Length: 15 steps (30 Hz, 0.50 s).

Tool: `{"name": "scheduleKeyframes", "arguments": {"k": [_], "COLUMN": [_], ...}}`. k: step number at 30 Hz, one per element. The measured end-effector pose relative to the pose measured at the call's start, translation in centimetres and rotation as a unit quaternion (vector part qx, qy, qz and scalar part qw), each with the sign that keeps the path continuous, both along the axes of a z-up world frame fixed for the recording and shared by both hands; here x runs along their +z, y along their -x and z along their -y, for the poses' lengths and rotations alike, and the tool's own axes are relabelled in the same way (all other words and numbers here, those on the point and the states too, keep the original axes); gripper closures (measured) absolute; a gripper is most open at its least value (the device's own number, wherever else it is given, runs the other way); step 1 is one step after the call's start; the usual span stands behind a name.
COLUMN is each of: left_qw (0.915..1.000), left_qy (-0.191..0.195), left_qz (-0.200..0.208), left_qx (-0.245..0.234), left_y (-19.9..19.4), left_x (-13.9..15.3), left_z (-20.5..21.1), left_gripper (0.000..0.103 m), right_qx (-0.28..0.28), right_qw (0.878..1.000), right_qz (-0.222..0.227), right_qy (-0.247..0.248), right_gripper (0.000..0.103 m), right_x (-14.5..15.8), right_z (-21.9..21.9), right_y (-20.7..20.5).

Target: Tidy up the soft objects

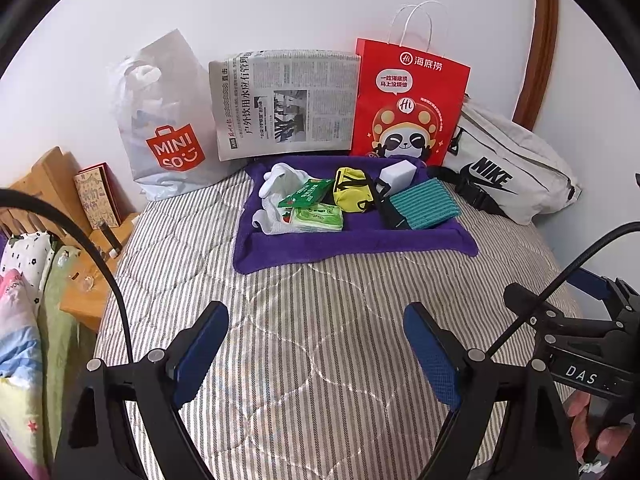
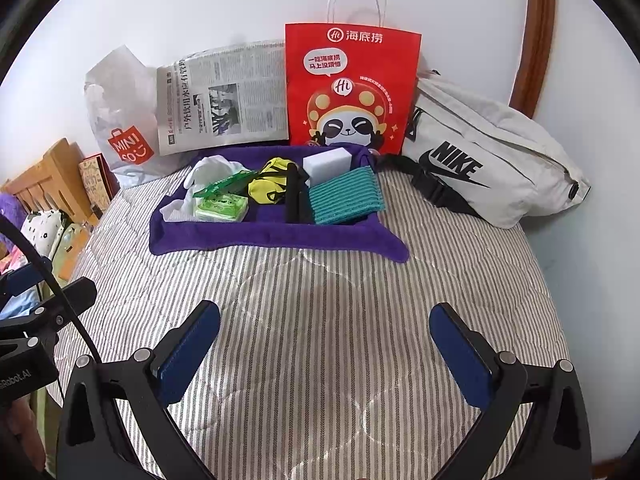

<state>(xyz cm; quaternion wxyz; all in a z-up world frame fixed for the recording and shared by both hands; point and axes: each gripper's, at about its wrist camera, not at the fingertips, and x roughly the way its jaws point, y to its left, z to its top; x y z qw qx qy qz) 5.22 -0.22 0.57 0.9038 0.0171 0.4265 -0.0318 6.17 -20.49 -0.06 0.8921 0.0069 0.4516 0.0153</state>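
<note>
A purple towel (image 1: pixel 352 244) (image 2: pixel 276 236) lies on the striped bed and carries a white cloth (image 1: pixel 276 184) (image 2: pixel 208 170), a green tissue pack (image 1: pixel 318 218) (image 2: pixel 220 208), a green card (image 1: pixel 306 192), a yellow pouch (image 1: pixel 352 192) (image 2: pixel 268 188), a white sponge block (image 1: pixel 396 174) (image 2: pixel 326 166) and a teal ribbed cloth (image 1: pixel 424 208) (image 2: pixel 346 198). My left gripper (image 1: pixel 316 344) hovers open over bare bedding in front of the towel. My right gripper (image 2: pixel 324 348) is open too, with nothing between its fingers.
Against the wall stand a white Miniso plastic bag (image 1: pixel 168 128) (image 2: pixel 120 120), a newspaper (image 1: pixel 284 104) (image 2: pixel 224 100), a red paper bag (image 1: pixel 408 100) (image 2: pixel 350 88) and a grey Nike waist bag (image 1: pixel 508 168) (image 2: pixel 488 152). A wooden bedside stand (image 1: pixel 80 216) is at left.
</note>
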Motion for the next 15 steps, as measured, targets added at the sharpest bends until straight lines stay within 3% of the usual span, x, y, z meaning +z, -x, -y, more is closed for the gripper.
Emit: {"name": "scheduleKeyframes", "arguments": {"k": [15], "left_qw": [1.0000], "left_qy": [0.000], "left_qz": [0.001], "left_qx": [-0.002], "left_y": [-0.02], "left_x": [-0.01], "left_z": [0.47], "left_gripper": [0.014], "right_qx": [-0.004], "right_qw": [1.000], "right_qz": [-0.004], "right_qy": [-0.001], "right_gripper": [0.000], "right_x": [-0.20], "right_z": [0.30], "right_y": [-0.08]}}
